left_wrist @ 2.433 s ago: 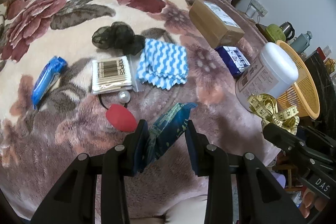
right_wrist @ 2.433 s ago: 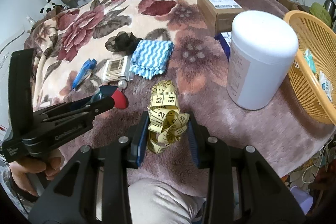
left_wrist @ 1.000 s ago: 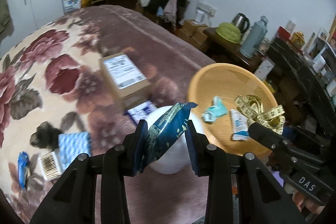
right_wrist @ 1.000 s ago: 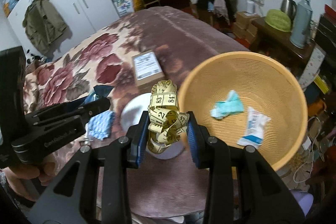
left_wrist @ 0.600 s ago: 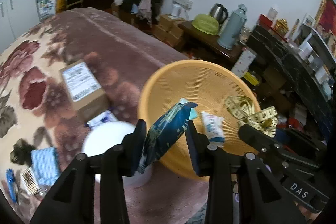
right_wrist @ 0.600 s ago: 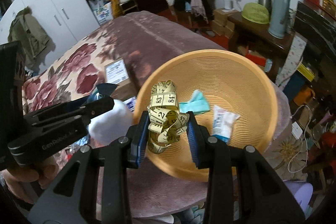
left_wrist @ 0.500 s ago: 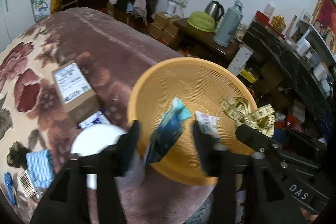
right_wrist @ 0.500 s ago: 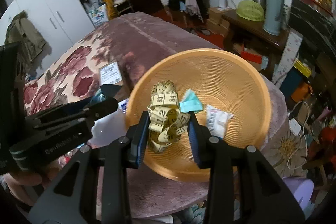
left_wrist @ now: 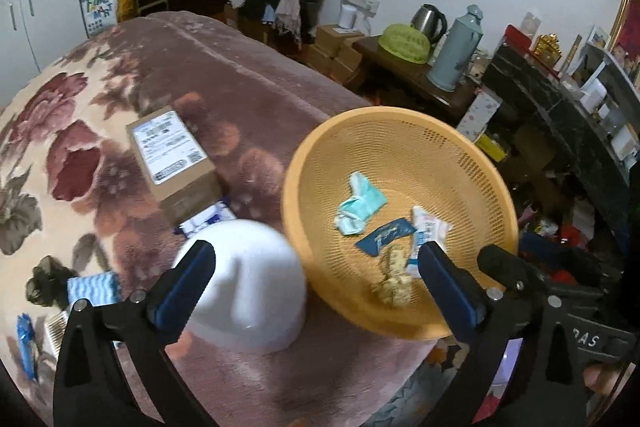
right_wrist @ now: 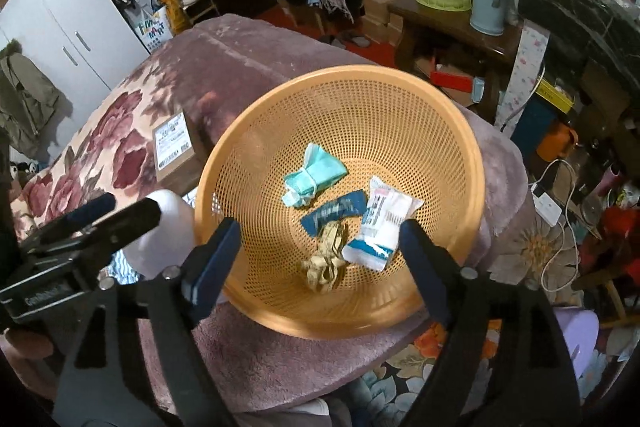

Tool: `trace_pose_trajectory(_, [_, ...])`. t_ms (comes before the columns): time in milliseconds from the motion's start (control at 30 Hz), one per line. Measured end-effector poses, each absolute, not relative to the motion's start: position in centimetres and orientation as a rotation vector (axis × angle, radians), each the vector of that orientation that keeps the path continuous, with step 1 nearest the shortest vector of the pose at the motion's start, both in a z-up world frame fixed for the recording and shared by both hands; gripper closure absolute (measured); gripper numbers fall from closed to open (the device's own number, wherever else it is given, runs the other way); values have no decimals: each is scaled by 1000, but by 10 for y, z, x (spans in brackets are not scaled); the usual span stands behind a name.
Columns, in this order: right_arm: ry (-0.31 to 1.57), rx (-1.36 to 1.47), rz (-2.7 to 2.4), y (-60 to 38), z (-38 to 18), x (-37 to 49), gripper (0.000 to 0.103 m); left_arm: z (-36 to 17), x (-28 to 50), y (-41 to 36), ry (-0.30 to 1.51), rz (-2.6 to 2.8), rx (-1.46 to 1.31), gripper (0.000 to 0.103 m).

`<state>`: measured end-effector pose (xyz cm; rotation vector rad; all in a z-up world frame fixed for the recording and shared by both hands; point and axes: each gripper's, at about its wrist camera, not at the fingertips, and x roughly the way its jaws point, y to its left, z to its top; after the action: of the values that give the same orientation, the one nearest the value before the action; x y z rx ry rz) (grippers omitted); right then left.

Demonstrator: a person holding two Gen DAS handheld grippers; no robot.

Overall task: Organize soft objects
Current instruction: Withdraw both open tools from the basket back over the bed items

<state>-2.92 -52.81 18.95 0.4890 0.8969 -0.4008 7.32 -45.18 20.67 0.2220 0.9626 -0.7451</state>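
Soft objects, four in all, lie in the round orange perforated plastic basket (left_wrist: 304, 163). From the left wrist view: one crumpled teal face mask (left_wrist: 358, 205) at twelve o'clock from the left gripper (left_wrist: 316, 267), one dark blue foil packet (left_wrist: 384, 237), one white sachet (left_wrist: 428, 231) and one bunched yellow measuring tape (left_wrist: 394, 285), blurred, nearest the right-hand jaw. The left gripper's jaws have just been opening and now stand wide apart with nothing between them. On the floral plush blanket (left_wrist: 260, 107), from nine to eleven o'clock, sit one white plastic jar (left_wrist: 244, 283) and one brown cardboard box (left_wrist: 172, 159); one blue-and-white wavy cloth (left_wrist: 94, 289) remains at nine o'clock, nearer the left hand.

From the right wrist view, the right gripper (right_wrist: 320, 247) has likewise just been opening and hangs empty over the basket, the tape directly between and below its jaws, its long axis running roughly six to twelve o'clock.
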Motion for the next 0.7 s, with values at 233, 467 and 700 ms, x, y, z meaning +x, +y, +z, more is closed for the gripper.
trace_pose_trajectory(233, [938, 456, -401, -516, 187, -24, 5, 208, 79, -430, 968, -708, 219, 1])
trace_pose_trajectory(467, [941, 421, -377, -498, 197, -12, 4, 211, 91, -403, 981, -673, 175, 1])
trace_pose_trajectory(700, [943, 379, -344, -474, 205, 7, 4, 210, 104, -370, 993, -635, 140, 1])
